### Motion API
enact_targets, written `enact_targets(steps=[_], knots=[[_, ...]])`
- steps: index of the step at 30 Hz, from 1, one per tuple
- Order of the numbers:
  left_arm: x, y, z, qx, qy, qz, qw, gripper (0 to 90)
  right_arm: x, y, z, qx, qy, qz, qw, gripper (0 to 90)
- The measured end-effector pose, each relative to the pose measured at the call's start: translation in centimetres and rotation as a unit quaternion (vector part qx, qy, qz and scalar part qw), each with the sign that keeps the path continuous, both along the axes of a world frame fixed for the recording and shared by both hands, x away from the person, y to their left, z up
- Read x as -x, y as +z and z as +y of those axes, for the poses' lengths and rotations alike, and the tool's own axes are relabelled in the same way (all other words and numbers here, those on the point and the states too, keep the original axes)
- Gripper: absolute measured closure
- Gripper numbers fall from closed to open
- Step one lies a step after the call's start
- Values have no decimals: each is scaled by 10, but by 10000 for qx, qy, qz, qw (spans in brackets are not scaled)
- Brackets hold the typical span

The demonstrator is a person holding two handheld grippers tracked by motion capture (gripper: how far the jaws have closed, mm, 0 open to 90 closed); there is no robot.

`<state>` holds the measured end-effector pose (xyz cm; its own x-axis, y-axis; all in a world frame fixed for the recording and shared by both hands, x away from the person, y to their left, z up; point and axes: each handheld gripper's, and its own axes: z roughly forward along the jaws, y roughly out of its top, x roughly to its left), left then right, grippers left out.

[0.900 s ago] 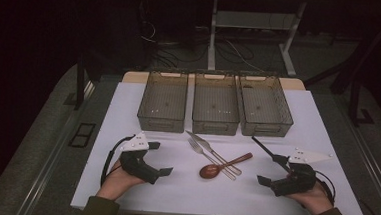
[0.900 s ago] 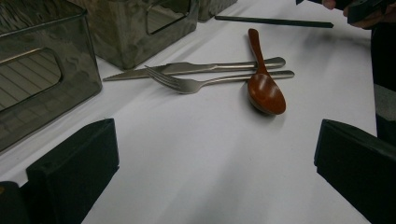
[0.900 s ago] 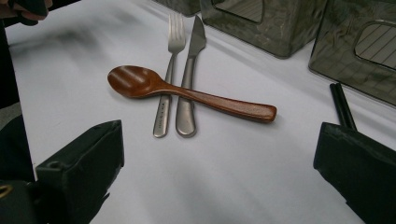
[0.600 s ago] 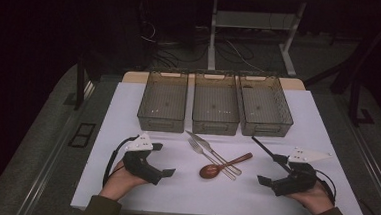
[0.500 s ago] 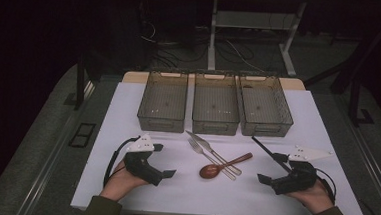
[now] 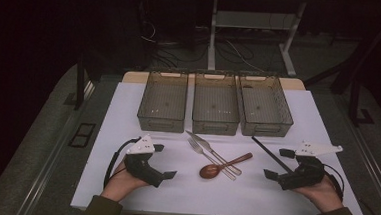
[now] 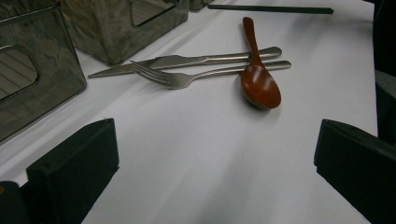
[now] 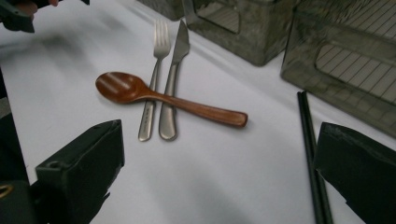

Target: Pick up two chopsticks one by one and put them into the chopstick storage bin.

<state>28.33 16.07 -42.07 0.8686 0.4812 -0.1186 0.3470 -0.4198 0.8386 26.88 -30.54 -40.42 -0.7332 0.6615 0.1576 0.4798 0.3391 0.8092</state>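
A wooden spoon (image 6: pixel 225 164) lies across a metal fork (image 6: pixel 196 147) and a metal knife (image 6: pixel 201 142) in the middle of the white table top (image 6: pixel 122 118). Black chopsticks (image 6: pixel 268 152) lie to their right. My left gripper (image 6: pixel 164 161) rests left of the cutlery, open, with nothing between its jaws. In the left gripper view, the left gripper (image 7: pixel 215 154) faces the spoon (image 7: pixel 259 86) and the fork (image 7: pixel 187 79). My right gripper (image 6: pixel 278 164) stands open at the right, beside the chopsticks. In the right gripper view, the right gripper (image 8: pixel 219 149) faces the spoon (image 8: pixel 140 91) and the chopsticks (image 8: pixel 310 154).
Three clear grey bins sit side by side behind the cutlery: left (image 6: pixel 161 120), middle (image 6: pixel 214 125) and right (image 6: pixel 266 127). All hold nothing. The white top ends just in front of the hands. Dark floor with cables and a desk frame lies beyond.
My left gripper has shifted slightly right toward the cutlery. The right gripper and the cutlery stay put.
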Motion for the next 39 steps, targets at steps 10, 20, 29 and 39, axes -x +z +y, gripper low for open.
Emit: enact_targets(steps=[10, 20, 29, 39], knots=[[1, 0, 2, 84, 49, -27, 9999, 0, -12, 6, -7, -87, -123, -62, 9999, 13], [4, -2, 4, 112, 69, -16, 9999, 0, -25, 3, -13, 128, -193, 13, 9997, 15], [3, -4, 2, 73, 51, 21, 10000, 0, -28, -3, -28, 254, -284, 80, 9992, 23], [4, -6, 3, 26, 46, 66, 10000, 0, -26, -9, -41, 436, -348, 212, 9982, 63]])
